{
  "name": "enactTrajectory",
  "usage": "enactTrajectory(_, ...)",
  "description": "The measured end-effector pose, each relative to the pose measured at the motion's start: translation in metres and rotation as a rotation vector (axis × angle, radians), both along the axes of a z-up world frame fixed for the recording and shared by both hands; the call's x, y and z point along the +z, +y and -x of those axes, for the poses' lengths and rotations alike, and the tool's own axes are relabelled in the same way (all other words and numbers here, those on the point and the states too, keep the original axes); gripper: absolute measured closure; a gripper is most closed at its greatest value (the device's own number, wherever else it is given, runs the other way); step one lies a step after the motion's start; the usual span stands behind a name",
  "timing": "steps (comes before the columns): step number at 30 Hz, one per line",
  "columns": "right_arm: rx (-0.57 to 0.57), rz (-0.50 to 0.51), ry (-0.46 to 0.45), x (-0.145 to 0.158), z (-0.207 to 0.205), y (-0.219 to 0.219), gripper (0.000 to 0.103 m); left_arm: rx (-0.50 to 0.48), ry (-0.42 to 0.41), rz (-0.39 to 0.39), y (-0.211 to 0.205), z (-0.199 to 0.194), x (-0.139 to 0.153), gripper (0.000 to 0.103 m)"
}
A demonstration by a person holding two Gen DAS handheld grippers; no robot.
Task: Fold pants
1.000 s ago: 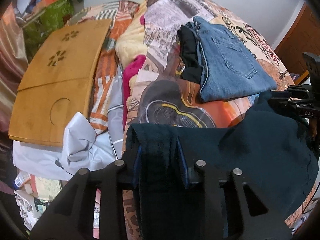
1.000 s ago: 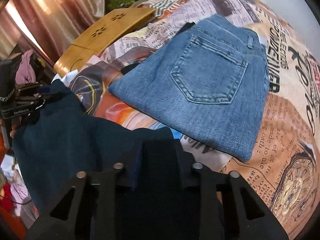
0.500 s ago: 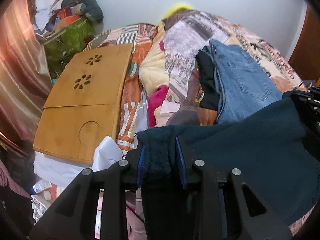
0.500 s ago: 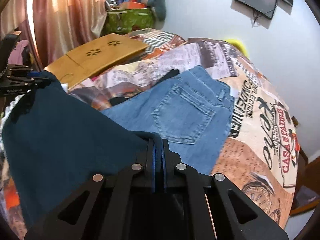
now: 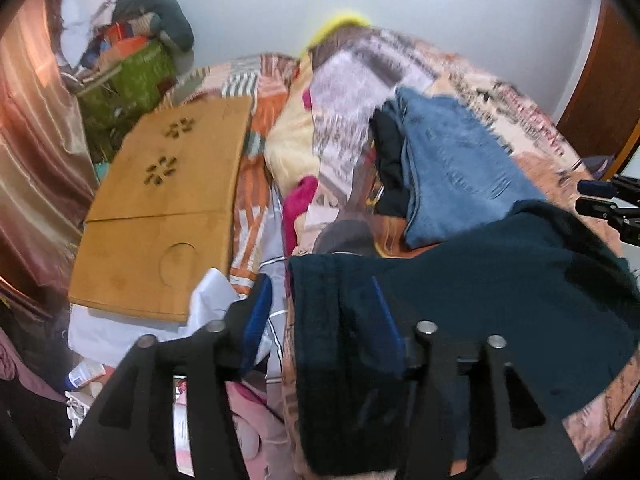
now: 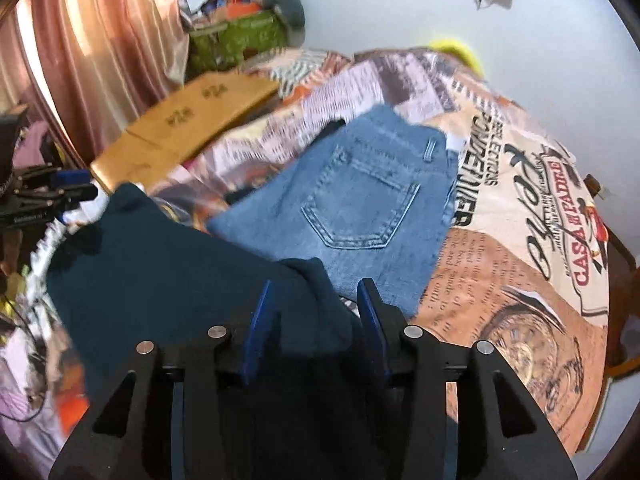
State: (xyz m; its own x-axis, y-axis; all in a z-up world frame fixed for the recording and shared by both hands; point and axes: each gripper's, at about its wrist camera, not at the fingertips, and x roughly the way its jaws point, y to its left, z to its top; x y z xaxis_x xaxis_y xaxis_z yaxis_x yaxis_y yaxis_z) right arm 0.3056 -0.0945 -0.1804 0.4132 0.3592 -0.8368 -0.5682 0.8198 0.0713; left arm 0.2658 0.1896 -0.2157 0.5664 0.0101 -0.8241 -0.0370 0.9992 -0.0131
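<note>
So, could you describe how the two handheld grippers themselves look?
Both look alike. The left gripper and the right gripper have matte black, angular bodies with triangular cutouts, round silver bolt heads along the top, and blue pads lining the inner finger faces. No hands or sleeves are visible.

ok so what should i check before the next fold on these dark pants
1. Left gripper open: ok, jaws apart, cloth loose between them.
2. Right gripper open: ok, jaws apart too.
3. Dark pants spread out: ok, they span from one gripper to the other.
4. Pants flat on the bedspread: cannot tell, blurred.
5. Pants clear of the folded jeans: not ok, their edge covers the jeans' near corner.
</note>
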Motion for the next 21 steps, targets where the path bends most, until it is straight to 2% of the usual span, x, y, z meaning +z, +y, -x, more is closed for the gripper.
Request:
enactTrajectory(3, -0.001, -0.051, -0.014, 0.023, 0.021, -0.007, 0.062, -0.010, -0.017, 0.016, -0.002, 0.021, 0.012, 0.044)
enactTrajectory(5, 0.003, -0.071, -0.025, 0.033, 0.036, -0.010, 0.058, -0.014, -0.015, 0.019, -0.005, 0.036, 0.014, 0.040)
enactTrajectory(10, 0.021, -0.107, -0.021, 0.040, 0.068, -0.014, 0.056, -0.007, 0.017, 0.026, -0.012, 0.069, -0.001, 0.030)
enactTrajectory(13, 0.041, -0.114, -0.007, 0.034, 0.089, -0.014, 0.056, 0.014, 0.039, 0.034, -0.014, 0.084, -0.017, 0.024)
enactTrajectory(16, 0.055, -0.122, 0.030, 0.021, 0.105, -0.012, 0.056, 0.051, 0.055, 0.034, -0.013, 0.089, -0.032, 0.024)
enactTrajectory(19, 0.068, -0.115, 0.065, 0.005, 0.115, -0.005, 0.056, 0.071, 0.050, 0.072, -0.013, 0.088, -0.043, 0.024)
enactTrajectory(20, 0.073, -0.113, 0.072, 0.002, 0.117, -0.002, 0.056, 0.068, 0.055, 0.085, -0.013, 0.086, -0.046, 0.026)
enactTrajectory(21, 0.082, -0.112, 0.083, -0.003, 0.119, 0.003, 0.056, 0.062, 0.064, 0.100, -0.014, 0.084, -0.049, 0.036)
